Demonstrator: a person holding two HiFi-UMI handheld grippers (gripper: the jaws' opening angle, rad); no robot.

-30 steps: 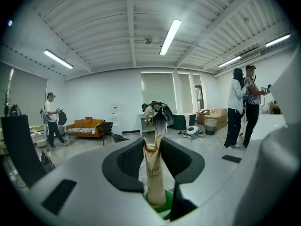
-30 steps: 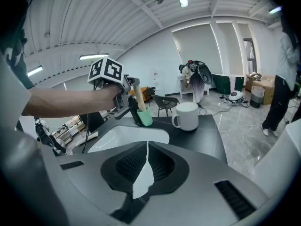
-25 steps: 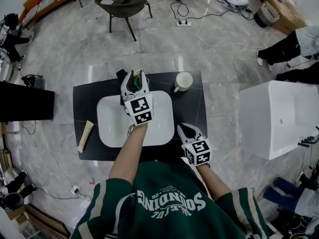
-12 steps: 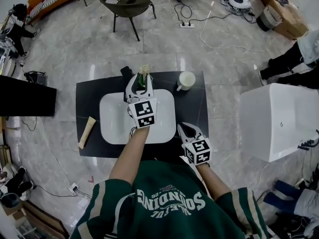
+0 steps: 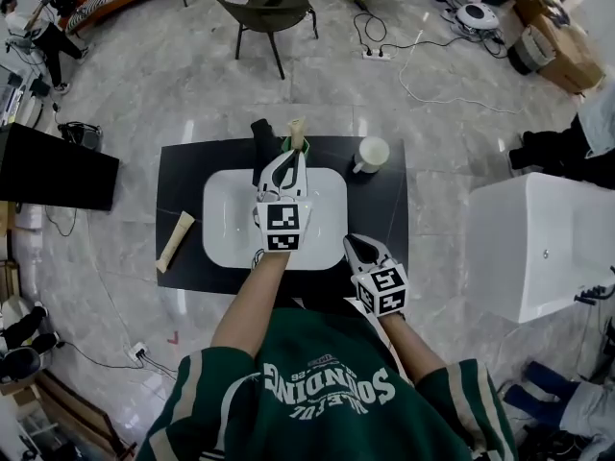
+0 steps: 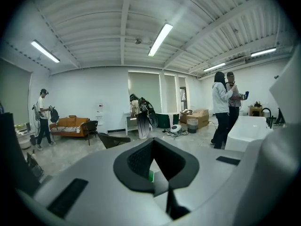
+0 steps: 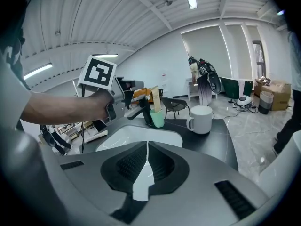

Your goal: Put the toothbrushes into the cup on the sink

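A green cup point(image 5: 289, 145) stands at the back rim of the white sink point(image 5: 327, 229), next to a black tap point(image 5: 261, 142). A beige toothbrush point(image 5: 297, 127) stands upright in it, clear of any jaw. My left gripper point(image 5: 287, 161) hovers over the basin just short of the cup, jaws shut with nothing held; a sliver of green shows past its tips point(image 6: 160, 178). A second beige toothbrush point(image 5: 176, 241) lies on the black counter to the left. My right gripper point(image 5: 358, 247) rests shut and empty at the counter's front right. The right gripper view shows the cup point(image 7: 157, 118) and the left gripper point(image 7: 123, 98).
A white mug point(image 5: 371, 154) stands on the black counter point(image 5: 384, 209) at the back right, also in the right gripper view as the mug point(image 7: 201, 119). A white tub point(image 5: 538, 243) stands to the right, and a chair point(image 5: 269, 8) beyond the counter. People stand around the room.
The left gripper's jaws, open around the cup's top a second ago, have shut and drawn back slightly. The beige toothbrush now stands free in the cup. The right gripper has stayed put.
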